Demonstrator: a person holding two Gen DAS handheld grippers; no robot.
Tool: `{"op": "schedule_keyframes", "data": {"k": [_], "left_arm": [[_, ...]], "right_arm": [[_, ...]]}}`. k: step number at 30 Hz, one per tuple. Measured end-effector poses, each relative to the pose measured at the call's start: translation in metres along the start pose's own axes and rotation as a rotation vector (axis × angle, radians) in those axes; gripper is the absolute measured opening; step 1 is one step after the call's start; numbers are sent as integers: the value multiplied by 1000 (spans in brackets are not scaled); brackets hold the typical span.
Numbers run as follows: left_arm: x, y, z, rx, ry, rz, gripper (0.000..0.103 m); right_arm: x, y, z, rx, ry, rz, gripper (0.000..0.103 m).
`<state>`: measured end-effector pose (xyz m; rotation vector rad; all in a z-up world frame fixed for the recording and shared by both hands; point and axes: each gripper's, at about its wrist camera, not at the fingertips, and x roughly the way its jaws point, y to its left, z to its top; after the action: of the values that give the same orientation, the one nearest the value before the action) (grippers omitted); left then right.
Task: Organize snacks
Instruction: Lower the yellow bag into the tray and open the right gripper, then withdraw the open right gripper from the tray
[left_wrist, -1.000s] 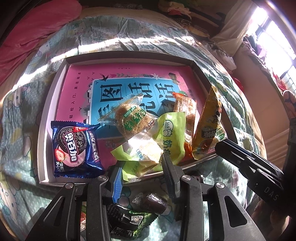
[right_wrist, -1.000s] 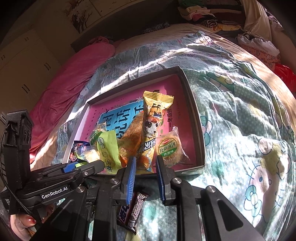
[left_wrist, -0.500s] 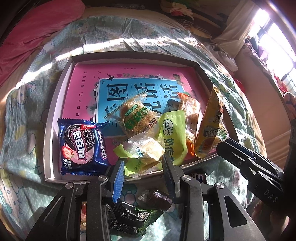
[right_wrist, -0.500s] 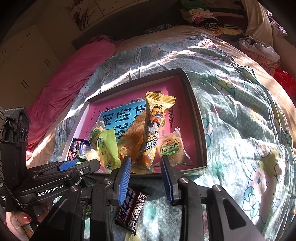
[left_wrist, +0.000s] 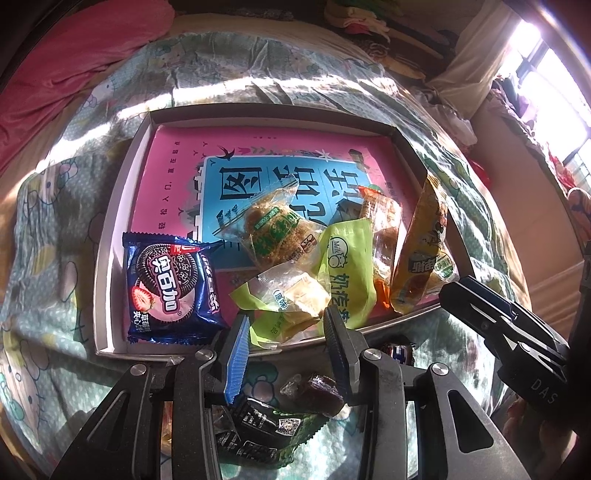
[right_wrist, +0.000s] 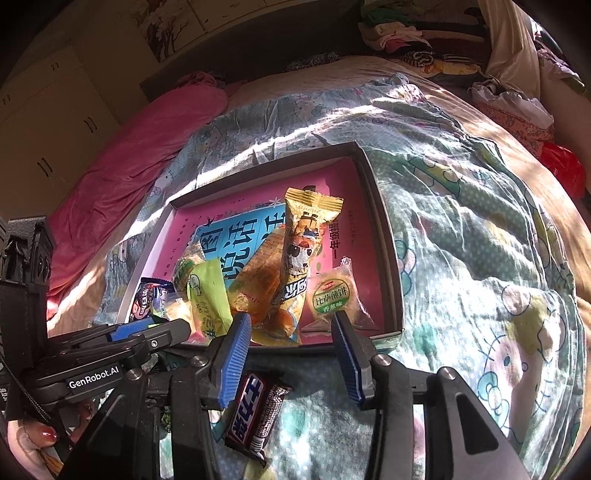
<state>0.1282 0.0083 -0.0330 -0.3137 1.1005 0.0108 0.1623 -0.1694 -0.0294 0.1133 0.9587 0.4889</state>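
Note:
A shallow box (left_wrist: 110, 258) with a pink and blue book as its floor lies on the bedspread. In it are a blue Oreo packet (left_wrist: 170, 288), a green milk-candy packet (left_wrist: 347, 273), a tall yellow packet (right_wrist: 306, 251), a round cracker packet (right_wrist: 330, 299) and several more. My left gripper (left_wrist: 284, 332) hovers at the box's near rim, jaws apart with nothing between them. My right gripper (right_wrist: 291, 343) is opening over the same rim, also empty. On the bedspread in front of the box lie a Snickers bar (right_wrist: 255, 410), a dark wrapped candy (left_wrist: 317, 393) and a black-and-green packet (left_wrist: 266, 428).
A pink quilt (right_wrist: 122, 162) is bunched at the far left of the bed. Clothes (right_wrist: 413, 40) are piled beyond the bed's far end. A person's hand with red nails (right_wrist: 40, 435) holds the left tool. A sunlit window (left_wrist: 554, 85) is at the right.
The right gripper's jaws have spread wider over the box's near rim. The left gripper kept the same gap and drew back slightly, so more loose snacks show beneath it.

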Motion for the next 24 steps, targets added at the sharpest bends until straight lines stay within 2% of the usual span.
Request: {"op": "schedule_keyframes", "data": {"k": [1,10,14,24], "left_arm": [[-1,0,-1,-1,-1,2,40],[-5,0,-3,-2,-4,3,42],[-7,0,-3,-4,-6,5,46],[-17,6,-5,-29,-17,-8,48]], "right_arm": [[-1,0,0,3,-5,-2,52],[-6,-3,-1,11,-16,-20,56],[-8,-3,-1,10,-23,-23,57],[-15,-4,0,11,-35,-27,57]]}}
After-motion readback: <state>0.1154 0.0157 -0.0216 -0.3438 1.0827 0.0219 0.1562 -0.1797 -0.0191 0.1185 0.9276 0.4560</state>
